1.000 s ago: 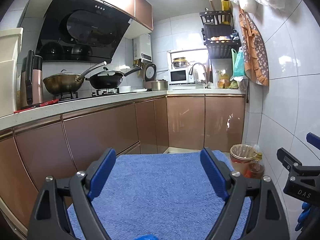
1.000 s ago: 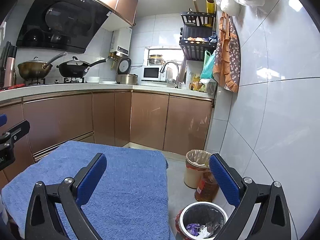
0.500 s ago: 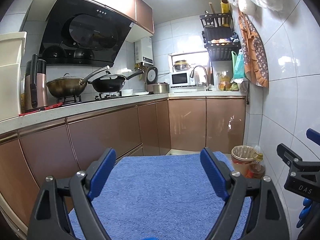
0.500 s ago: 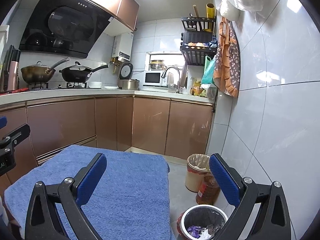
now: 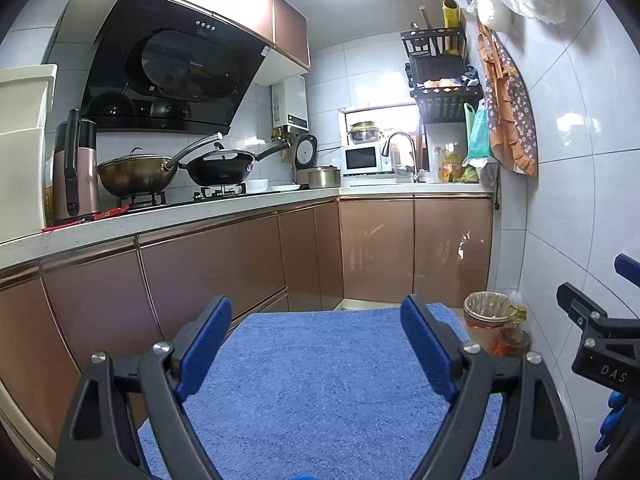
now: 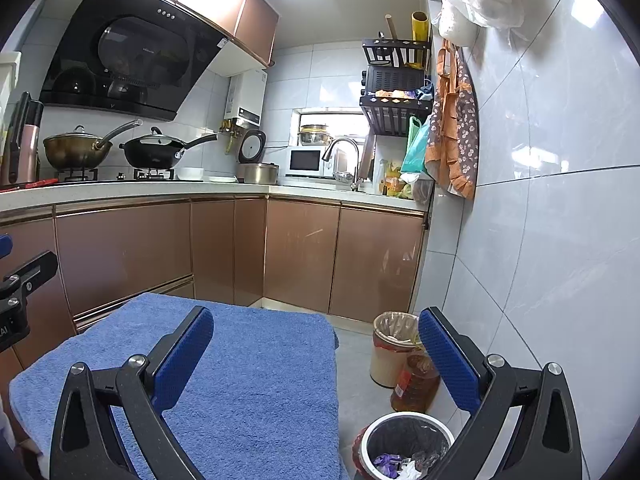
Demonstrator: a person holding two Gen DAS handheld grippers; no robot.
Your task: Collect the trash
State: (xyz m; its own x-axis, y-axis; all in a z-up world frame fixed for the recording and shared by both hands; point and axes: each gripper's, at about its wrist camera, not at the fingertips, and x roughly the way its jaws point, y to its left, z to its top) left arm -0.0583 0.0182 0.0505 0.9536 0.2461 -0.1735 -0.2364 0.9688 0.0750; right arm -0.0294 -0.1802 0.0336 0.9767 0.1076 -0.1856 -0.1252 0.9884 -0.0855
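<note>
My left gripper (image 5: pixel 316 316) is open and empty, held above a blue towel-covered surface (image 5: pixel 320 380). My right gripper (image 6: pixel 316 328) is also open and empty, over the towel's right edge (image 6: pixel 256 380). A small round bin with a black liner (image 6: pixel 406 444) stands on the floor at the lower right and holds crumpled wrappers (image 6: pixel 396 462). A taller beige bin with a clear liner (image 6: pixel 390 346) stands by the wall; it also shows in the left wrist view (image 5: pixel 486 314). No loose trash shows on the towel.
A bottle of amber liquid (image 6: pixel 416 382) stands between the two bins. Brown cabinets (image 5: pixel 224 264) run along the left and back under a white counter with woks (image 5: pixel 218 168). A tiled wall (image 6: pixel 540 260) is close on the right. My right gripper's body (image 5: pixel 600 340) shows at the left view's right edge.
Both views have tilted upward a little, so the kitchen sits lower in frame. Both grippers stay open and empty over the towel.
</note>
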